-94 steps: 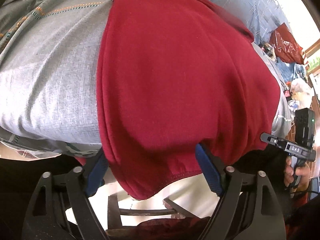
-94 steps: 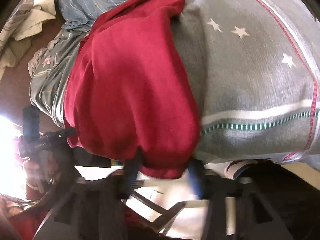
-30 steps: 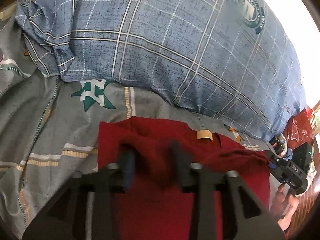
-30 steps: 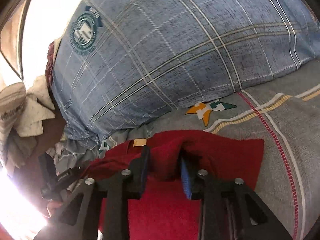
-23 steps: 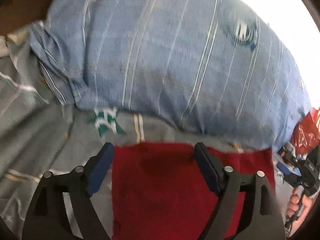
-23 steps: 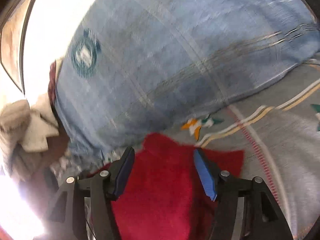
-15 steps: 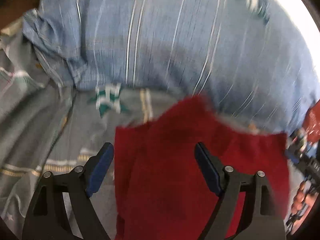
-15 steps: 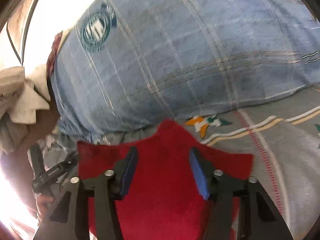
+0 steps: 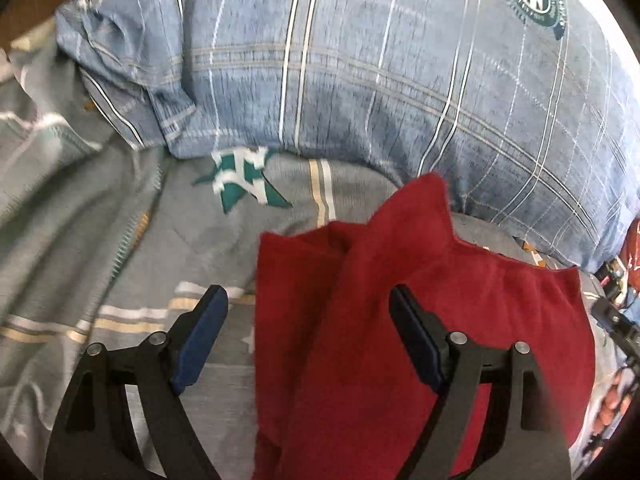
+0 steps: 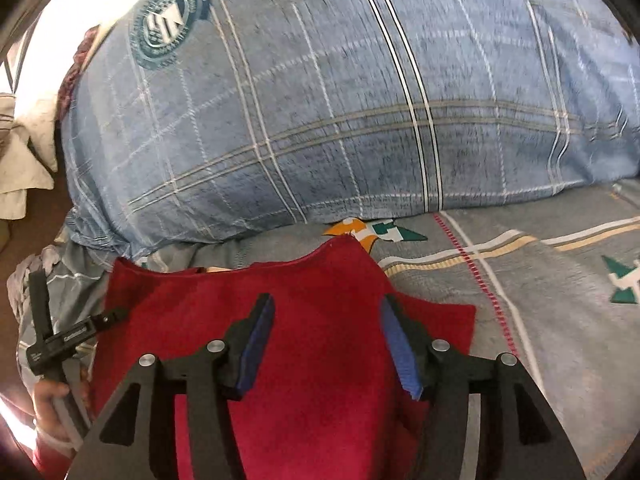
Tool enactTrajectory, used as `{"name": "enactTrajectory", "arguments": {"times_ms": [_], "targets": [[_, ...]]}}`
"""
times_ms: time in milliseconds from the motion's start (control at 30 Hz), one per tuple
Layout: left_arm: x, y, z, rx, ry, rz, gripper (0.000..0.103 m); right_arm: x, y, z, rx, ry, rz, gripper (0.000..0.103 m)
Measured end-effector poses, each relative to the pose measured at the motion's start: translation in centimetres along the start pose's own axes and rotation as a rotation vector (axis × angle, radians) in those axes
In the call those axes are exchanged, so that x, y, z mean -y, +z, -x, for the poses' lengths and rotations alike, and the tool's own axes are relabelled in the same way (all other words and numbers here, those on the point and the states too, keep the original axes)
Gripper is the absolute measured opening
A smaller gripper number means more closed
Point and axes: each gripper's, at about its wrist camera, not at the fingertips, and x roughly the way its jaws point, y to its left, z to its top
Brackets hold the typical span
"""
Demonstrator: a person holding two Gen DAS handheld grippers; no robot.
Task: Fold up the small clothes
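A small red garment (image 9: 360, 320) lies folded on the grey patterned bedsheet (image 9: 120, 220), one pointed corner sticking up toward the pillow. My left gripper (image 9: 308, 312) hovers over the garment's left edge, wide open, pads clear of the cloth. In the right wrist view the same red garment (image 10: 320, 280) spreads under my right gripper (image 10: 326, 320). Its jaws are opening, the blue pads apart above the cloth and gripping nothing. The left gripper (image 10: 60, 344) and the hand holding it show at that view's left edge.
A big blue plaid pillow (image 9: 380, 80) lies just beyond the garment, also pillow (image 10: 340, 100) in the right view. Pale crumpled cloth (image 10: 20, 152) sits far left past the bed. A red bag (image 9: 632, 248) and clutter are at the right edge.
Both grippers let go of the red garment's far edge and opened. The released cloth settled on the sheet with a corner peaked up. Both views tilted a little.
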Motion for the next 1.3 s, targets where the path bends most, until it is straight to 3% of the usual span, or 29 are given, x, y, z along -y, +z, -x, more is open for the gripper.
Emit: {"name": "enactTrajectory", "arguments": {"times_ms": [167, 333, 467, 633, 800, 967, 1067, 1167, 1300], "targets": [[-0.1, -0.1, 0.5, 0.018, 0.010, 0.005, 0.083, -0.1, -0.9, 1.2, -0.012, -0.102, 0.045, 0.057], [-0.1, -0.1, 0.2, 0.009, 0.017, -0.003, 0.083, 1.4, -2.1, -2.2, -0.122, -0.128, 0.019, 0.059], [-0.3, -0.1, 0.0, 0.004, 0.023, -0.009, 0.083, 0.8, -1.7, -2.1, -0.096, -0.165, 0.032, 0.060], [-0.7, -0.2, 0.2, 0.014, 0.024, -0.003, 0.083, -1.5, -1.5, 0.6, -0.009, -0.128, 0.082, 0.063], [-0.8, -0.8, 0.0, -0.011, 0.040, -0.008, 0.083, -4.2, -2.3, 1.3, 0.005, -0.038, 0.139, 0.063], [-2.4, -3.1, 2.3, -0.044, -0.004, 0.054, 0.083, -8.8, -3.2, 0.3, -0.040, 0.051, 0.193, 0.065], [-3.5, -5.2, 3.1, -0.109, -0.028, 0.068, 0.083, -13.5, -2.9, -1.3, -0.060, 0.090, 0.288, 0.062], [-4.3, -6.7, 4.1, -0.097, -0.022, 0.085, 0.083, -18.9, -2.3, -3.7, -0.074, 0.131, 0.368, 0.062], [-4.6, -7.2, 3.4, -0.106, -0.050, 0.093, 0.083, -25.2, -1.4, -9.3, -0.155, 0.139, 0.437, 0.050]]}}
